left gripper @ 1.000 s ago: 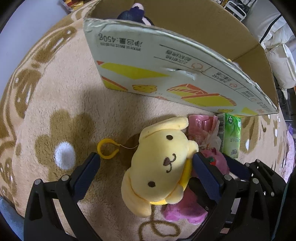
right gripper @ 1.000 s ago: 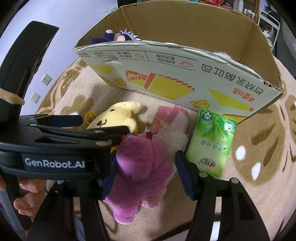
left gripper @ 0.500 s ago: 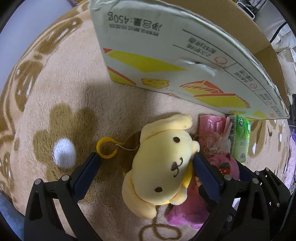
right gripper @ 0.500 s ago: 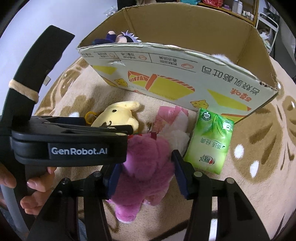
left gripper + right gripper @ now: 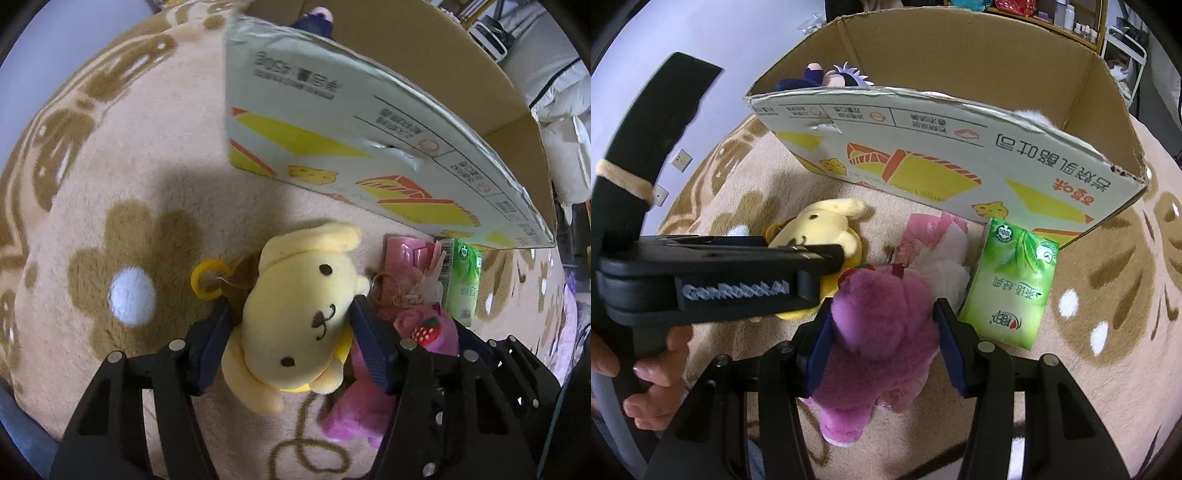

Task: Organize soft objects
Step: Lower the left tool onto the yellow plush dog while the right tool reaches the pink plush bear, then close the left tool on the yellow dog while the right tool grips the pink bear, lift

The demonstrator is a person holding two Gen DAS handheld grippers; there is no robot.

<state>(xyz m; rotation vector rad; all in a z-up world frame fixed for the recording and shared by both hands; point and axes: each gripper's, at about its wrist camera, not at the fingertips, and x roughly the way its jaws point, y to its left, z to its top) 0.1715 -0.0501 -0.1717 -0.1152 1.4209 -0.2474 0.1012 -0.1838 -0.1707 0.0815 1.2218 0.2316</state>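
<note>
Nearest the left camera, the left gripper (image 5: pixel 291 328) is closing its blue-padded fingers (image 5: pixel 212 338) on the yellow dog (image 5: pixel 299 317), a round plush with a stitched nose and bead eyes; both pads press its cheeks. A yellow plastic ring (image 5: pixel 207 280) on a thin cord lies just beside its head. Everything sits on a fleecy beige blanket (image 5: pixel 110 184) patterned with brown flowers with white centres.

From the right camera, the right gripper (image 5: pixel 882 332) has its fingers (image 5: pixel 951 343) clamped on the purple bear (image 5: pixel 882 325), a shaggy, long-pile plush touching the dog's side. A red strawberry charm (image 5: pixel 424 328) shows on it in the left view. A person's hand (image 5: pixel 631 373) grips the handle of the left tool.

Just past the bear lies a crinkly pink packet (image 5: pixel 934 240) with white tissue spilling out, touching a glossy green tissue pack (image 5: pixel 1012 284), rectangular and soft-sided, which leans at the foot of the box.

Behind it all stands the cardboard box (image 5: pixel 960 155), open-topped, with a white printed front with yellow and orange shapes, plain brown inside, and a torn top edge. Inside, at the far left corner, a dark-blue doll (image 5: pixel 820 75) with pale spiky hair pokes above the rim; a bit of white fluff (image 5: pixel 1032 116) shows at the right.
</note>
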